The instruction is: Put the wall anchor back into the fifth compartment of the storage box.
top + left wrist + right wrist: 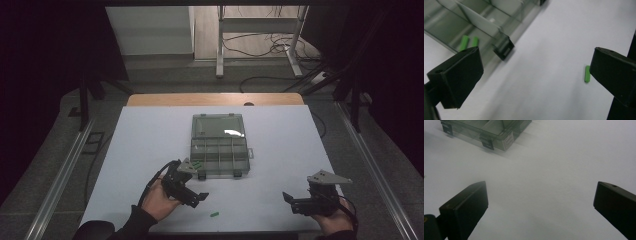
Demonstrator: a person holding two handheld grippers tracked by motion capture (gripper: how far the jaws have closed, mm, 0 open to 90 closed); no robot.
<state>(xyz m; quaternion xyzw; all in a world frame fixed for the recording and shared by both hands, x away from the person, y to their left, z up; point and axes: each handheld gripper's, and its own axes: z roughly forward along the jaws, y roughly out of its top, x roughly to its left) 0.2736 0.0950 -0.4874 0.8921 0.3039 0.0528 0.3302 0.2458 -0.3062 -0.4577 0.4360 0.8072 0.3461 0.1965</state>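
A small bright-green stick (214,215) lies flat on the white table (280,150), at about 5 o'clock from the left gripper (196,198) in the high view; in the left gripper view it sits just inside the right-hand jaw, its edge cut off behind that jaw. Both the left gripper and the right gripper (288,199) stand wide open, holding nothing. Two more green sticks (469,42) lie blurred inside the clear compartment box (220,150), at 12 o'clock from the loose stick.
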